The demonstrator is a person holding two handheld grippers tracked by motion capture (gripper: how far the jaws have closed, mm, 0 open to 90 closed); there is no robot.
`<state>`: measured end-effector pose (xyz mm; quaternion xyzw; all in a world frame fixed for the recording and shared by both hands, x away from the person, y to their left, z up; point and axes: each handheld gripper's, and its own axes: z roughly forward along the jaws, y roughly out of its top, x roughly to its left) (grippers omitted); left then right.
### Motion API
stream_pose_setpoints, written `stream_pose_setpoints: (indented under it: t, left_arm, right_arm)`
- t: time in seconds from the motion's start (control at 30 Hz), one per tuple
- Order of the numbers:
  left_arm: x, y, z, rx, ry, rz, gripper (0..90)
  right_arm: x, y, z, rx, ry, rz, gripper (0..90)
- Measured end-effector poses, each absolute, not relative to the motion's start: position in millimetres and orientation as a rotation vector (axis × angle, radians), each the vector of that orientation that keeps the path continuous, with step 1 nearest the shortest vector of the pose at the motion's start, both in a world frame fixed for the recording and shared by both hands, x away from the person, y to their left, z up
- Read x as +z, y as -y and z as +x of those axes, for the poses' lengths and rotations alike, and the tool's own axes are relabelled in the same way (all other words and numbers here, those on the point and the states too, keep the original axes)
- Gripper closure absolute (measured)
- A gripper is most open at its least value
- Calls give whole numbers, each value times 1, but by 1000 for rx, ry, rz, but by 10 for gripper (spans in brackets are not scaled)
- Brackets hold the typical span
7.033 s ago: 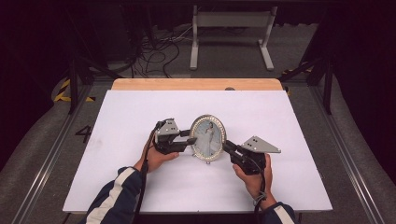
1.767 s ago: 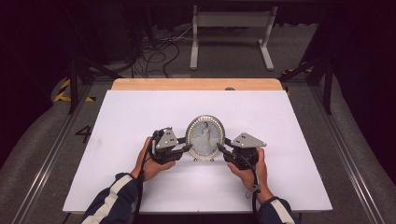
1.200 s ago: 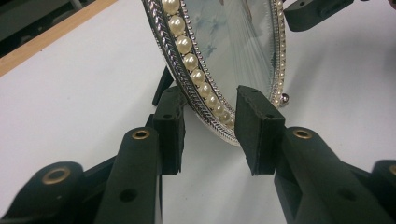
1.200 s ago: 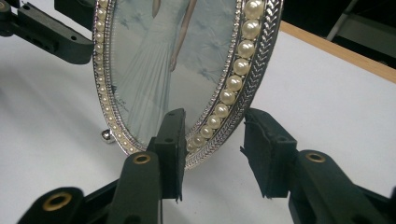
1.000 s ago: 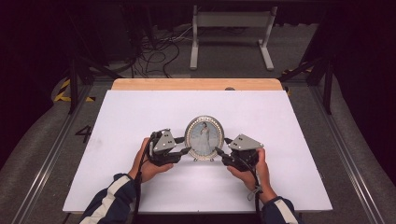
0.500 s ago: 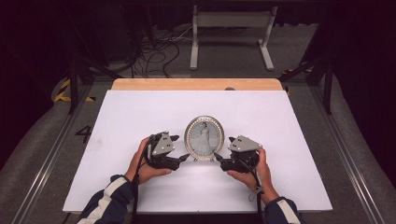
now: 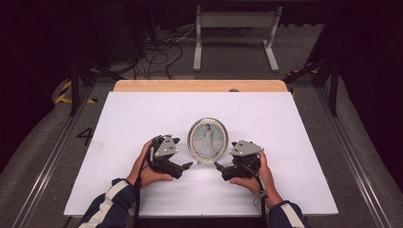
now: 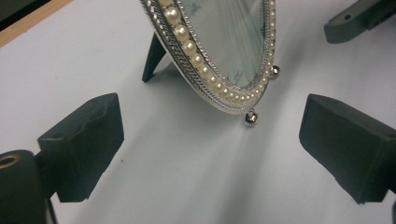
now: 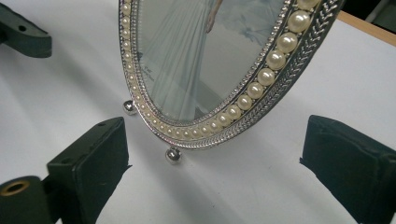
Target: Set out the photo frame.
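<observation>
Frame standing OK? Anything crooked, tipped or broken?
Nothing stands out. The oval picture frame stands upright on its ball feet and rear prop, pearl rim intact. Both tongs, left and right, have just been opening and stand clear of it.

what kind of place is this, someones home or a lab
Most likely a lab or recording workspace, not a home: a bare white table on a grey floor with metal rails, loose cables behind it, and one oval picture frame as a prop.
</observation>
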<state>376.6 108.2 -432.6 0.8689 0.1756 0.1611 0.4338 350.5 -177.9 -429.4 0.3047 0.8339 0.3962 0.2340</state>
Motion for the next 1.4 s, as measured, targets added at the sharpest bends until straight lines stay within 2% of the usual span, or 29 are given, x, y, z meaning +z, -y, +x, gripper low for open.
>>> stream_pose_setpoints:
  t: [0.27, 1.4]
  left_arm:
    - [-434, -115, 372, 441, -437, 2197, 81]
    - [-438, -132, 355, 528, -398, 2260, 85]
  right_arm:
    - [-428, 177, 349, 1012, -2299, 789, 108]
    - [-430, 205, 335, 940, -2295, 763, 117]
